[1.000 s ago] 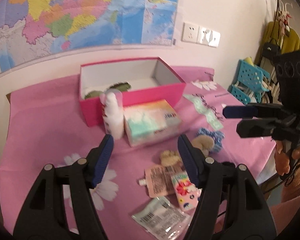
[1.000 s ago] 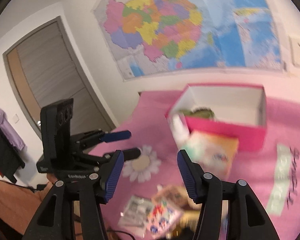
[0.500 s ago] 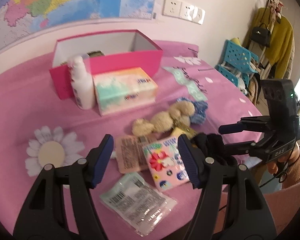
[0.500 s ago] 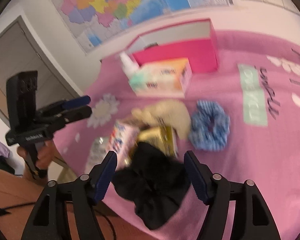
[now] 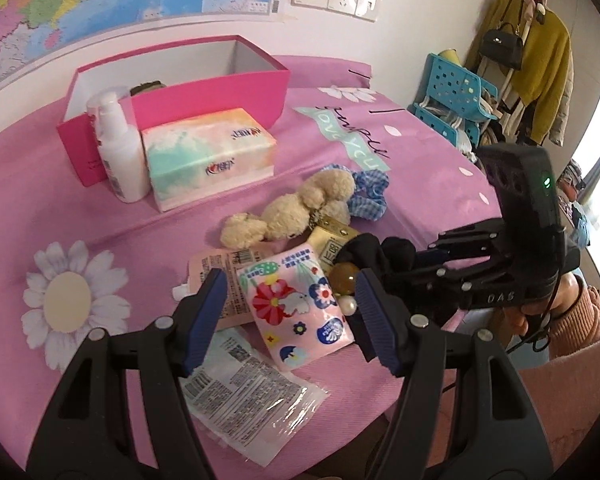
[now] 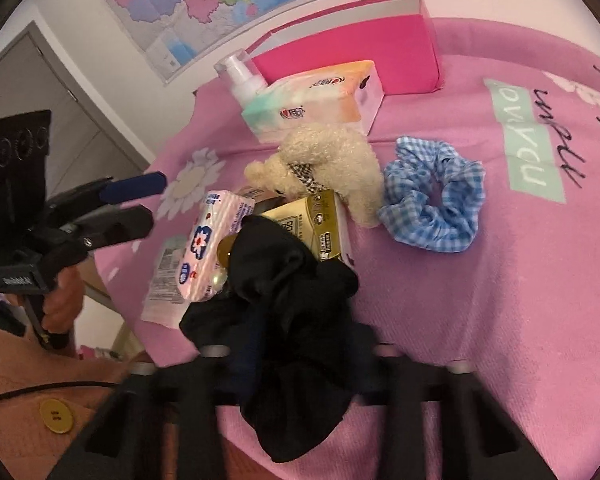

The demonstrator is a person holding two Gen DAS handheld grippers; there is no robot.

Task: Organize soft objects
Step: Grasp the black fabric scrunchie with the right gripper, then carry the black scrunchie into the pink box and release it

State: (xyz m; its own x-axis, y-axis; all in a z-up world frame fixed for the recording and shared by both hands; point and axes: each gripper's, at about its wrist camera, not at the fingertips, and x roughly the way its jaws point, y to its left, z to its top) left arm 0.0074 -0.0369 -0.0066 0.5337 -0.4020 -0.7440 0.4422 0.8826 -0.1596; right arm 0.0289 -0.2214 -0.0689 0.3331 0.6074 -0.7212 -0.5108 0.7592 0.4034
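Both grippers lower than a second ago, left gripper (image 5: 288, 300) with jaws apart and empty above the floral tissue pack (image 5: 296, 304), right gripper (image 6: 300, 344) closing on the black scrunchie (image 6: 292, 300) between its pads, blue gingham scrunchie (image 6: 432, 196) on the pink cloth (image 6: 500, 280) beside the plush bear (image 6: 328, 160).

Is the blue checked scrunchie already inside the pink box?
No, the blue checked scrunchie lies on the pink cloth beside the plush bear, well short of the pink box.
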